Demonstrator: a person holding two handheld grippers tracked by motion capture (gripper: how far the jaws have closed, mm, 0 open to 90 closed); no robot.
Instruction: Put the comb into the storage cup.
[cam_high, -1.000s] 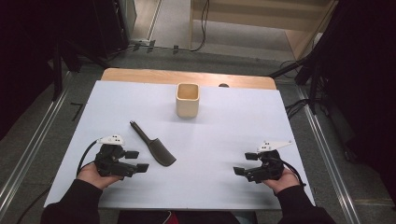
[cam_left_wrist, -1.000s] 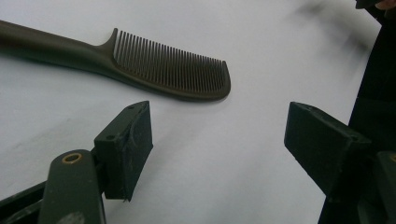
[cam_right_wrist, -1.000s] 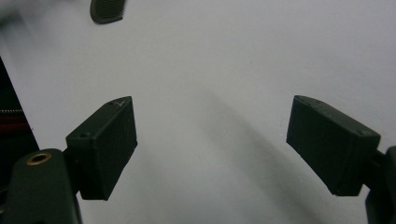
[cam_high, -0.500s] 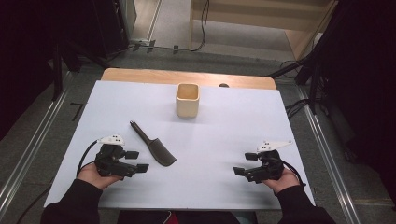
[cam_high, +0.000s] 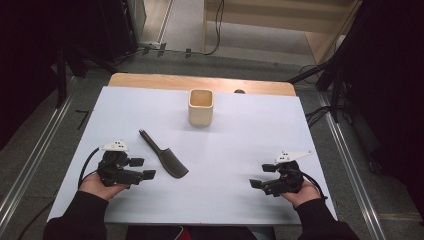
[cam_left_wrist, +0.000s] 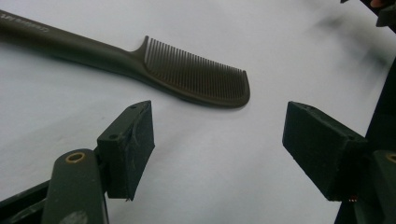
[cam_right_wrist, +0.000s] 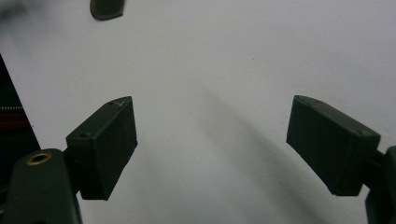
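A dark brown comb (cam_high: 163, 154) lies flat on the white table (cam_high: 240, 145), handle pointing to the far left, toothed end toward the near right. My left gripper (cam_high: 142, 168) rests low at the near left, open and holding nothing, its jaws aimed at the toothed end a short way off. In the left gripper view the comb (cam_left_wrist: 154, 70) lies just beyond the jaw tips. My right gripper (cam_high: 262, 176) sits open and holding nothing at the near right, pointing left. The right gripper view catches the comb's tip (cam_right_wrist: 108, 8) at its top edge.
A square pale wooden cup (cam_high: 201, 106) stands upright at the far middle of the table. A wooden strip (cam_high: 200, 82) runs along the table's far edge. Grey floor and metal rails flank both sides.
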